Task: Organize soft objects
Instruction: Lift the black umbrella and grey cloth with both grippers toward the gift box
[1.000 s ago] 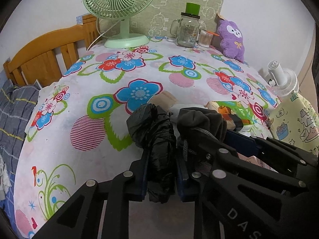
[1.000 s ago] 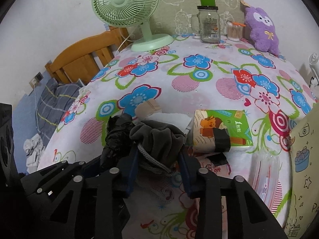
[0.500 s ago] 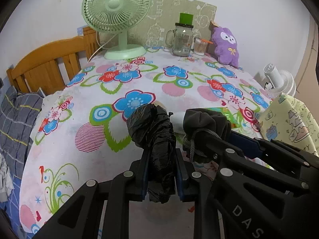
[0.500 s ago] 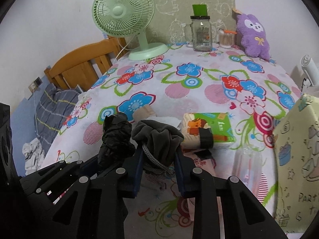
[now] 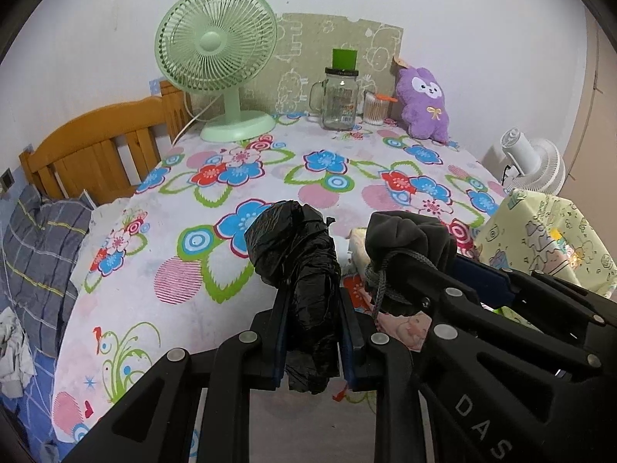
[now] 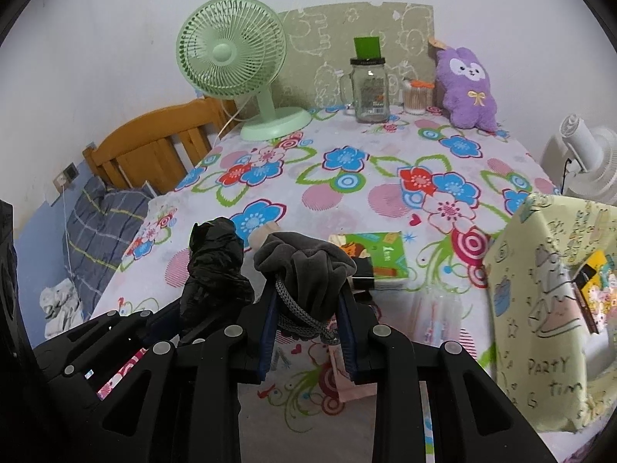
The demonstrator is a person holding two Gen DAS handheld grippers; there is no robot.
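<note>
My left gripper [image 5: 310, 301] is shut on a crumpled black plastic bag [image 5: 297, 247] and holds it above the near edge of the floral table [image 5: 239, 169]. My right gripper [image 6: 308, 301] is shut on a grey drawstring pouch [image 6: 304, 262], right beside the left one. The pouch also shows in the left wrist view [image 5: 408, 243], and the black bag in the right wrist view [image 6: 216, 266]. A purple plush toy [image 6: 466, 85] sits at the back right of the table.
A green fan [image 6: 235, 54], a glass jar [image 6: 368, 88] and a cup of cotton swabs [image 6: 416, 96] stand at the back. A green tissue pack [image 6: 374, 254] lies mid-table. A yellow paper bag [image 6: 551, 301] stands at the right. A wooden bed [image 5: 96, 150] is left.
Both grippers have lifted and pulled back toward the near edge, carrying the black bag and the grey pouch up off the table. The tissue pack stays where it was.
</note>
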